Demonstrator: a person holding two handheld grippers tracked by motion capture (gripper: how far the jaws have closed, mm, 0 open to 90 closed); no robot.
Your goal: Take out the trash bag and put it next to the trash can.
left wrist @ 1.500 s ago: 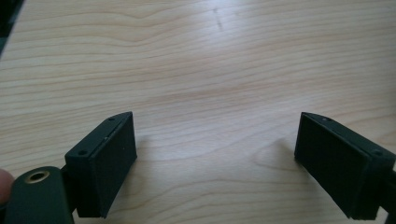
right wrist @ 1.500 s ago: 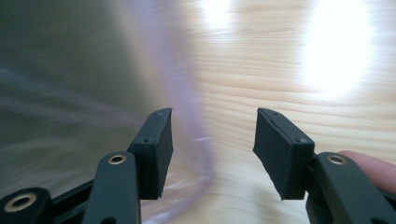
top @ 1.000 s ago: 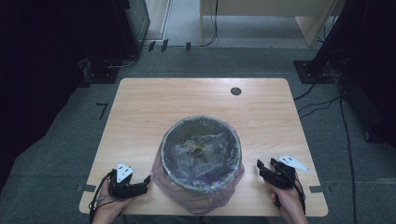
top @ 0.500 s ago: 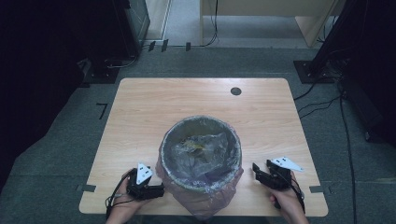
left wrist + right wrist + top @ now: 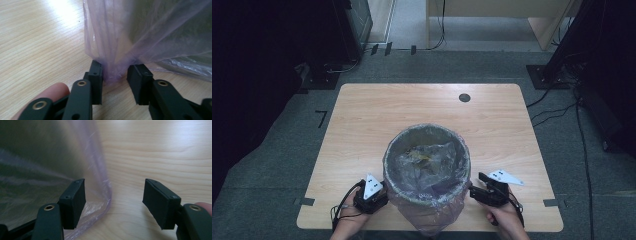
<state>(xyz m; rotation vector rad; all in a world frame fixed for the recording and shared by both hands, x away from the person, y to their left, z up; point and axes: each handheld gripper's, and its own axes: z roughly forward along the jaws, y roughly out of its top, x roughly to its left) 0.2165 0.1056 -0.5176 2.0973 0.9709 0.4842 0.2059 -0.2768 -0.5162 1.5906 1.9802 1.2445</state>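
Both grippers had closed in on the bin (image 5: 427, 165); my left gripper (image 5: 114, 75) jaws, just closing, pinched its purple liner (image 5: 117, 45), while my right gripper (image 5: 113, 202) jaws stood apart astride the liner's edge.

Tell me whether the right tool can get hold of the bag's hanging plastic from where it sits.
Probably yes. The right tool stands open at the purple bag, a fold of film already between its jaws, with bare table beside it and nothing blocking.

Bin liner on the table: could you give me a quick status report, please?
Left tongs just closing on a gathered fold of the purple liner. Right tongs open, liner edge between them, not gripped. Bin upright, rubbish inside. Nothing in the way.
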